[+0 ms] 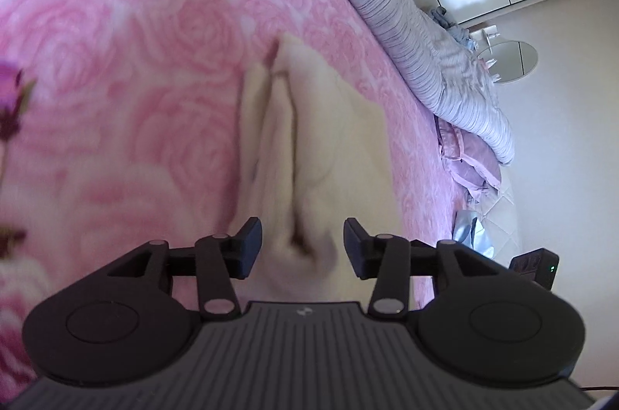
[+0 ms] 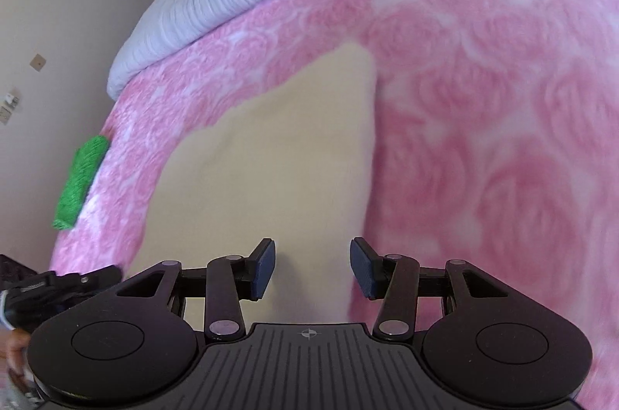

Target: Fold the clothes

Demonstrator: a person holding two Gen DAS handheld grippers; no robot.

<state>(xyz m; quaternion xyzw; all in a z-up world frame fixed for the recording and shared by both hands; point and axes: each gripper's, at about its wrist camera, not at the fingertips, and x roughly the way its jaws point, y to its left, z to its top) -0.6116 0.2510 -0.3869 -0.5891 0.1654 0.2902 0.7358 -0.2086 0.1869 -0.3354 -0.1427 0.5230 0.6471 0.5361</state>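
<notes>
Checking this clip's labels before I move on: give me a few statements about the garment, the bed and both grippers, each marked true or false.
1. The cream garment lies on a pink rose-patterned blanket. True.
2. The left gripper is clamped on the garment. False: its jaws stand apart, pads off the cloth.
3. The right gripper is open. True.
4. A green cloth lies on top of the garment. False: it sits at the blanket's edge, apart from it.
5. The striped bedding is dark blue. False: it is pale, with thin dark stripes.
</notes>
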